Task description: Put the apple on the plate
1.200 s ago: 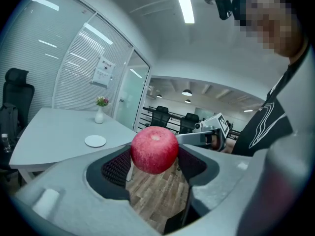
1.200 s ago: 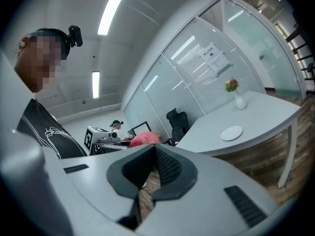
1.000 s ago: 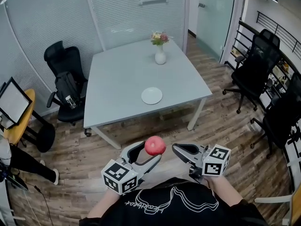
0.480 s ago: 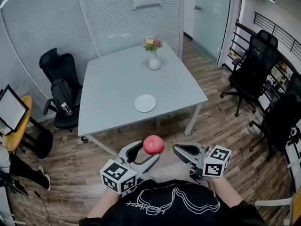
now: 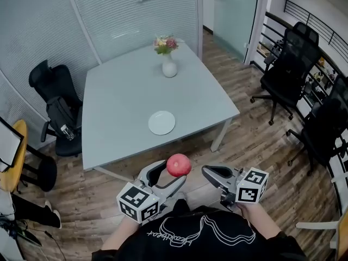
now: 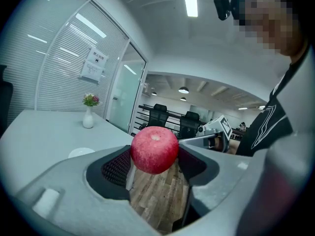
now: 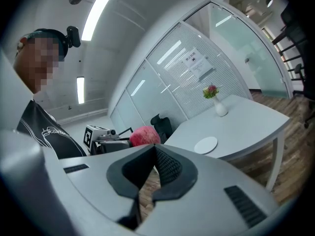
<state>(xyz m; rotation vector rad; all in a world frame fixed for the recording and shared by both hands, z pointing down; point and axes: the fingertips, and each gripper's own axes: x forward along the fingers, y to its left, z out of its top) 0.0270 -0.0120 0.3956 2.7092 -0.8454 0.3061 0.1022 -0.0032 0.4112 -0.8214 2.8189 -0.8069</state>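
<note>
A red apple [image 5: 179, 165] is clamped between the jaws of my left gripper [image 5: 173, 174], held in the air above the wooden floor in front of the table. In the left gripper view the apple [image 6: 154, 149] fills the gap between the dark pads. A small white plate [image 5: 162, 122] lies near the front edge of the grey table [image 5: 125, 91]; the same plate [image 7: 205, 144] appears in the right gripper view. My right gripper [image 5: 209, 173] hovers just right of the apple, shut with nothing in it, its pads touching at the tips.
A white vase of flowers [image 5: 168, 64] stands at the table's far side. A black office chair [image 5: 54, 107] with a bag sits left of the table; more black chairs [image 5: 288, 75] stand at the right. A yellow chair [image 5: 13, 156] is at the far left.
The view has drawn closer to the table, which now sits lower and nearer in the head view. Both grippers and the apple keep the same pose relative to the person.
</note>
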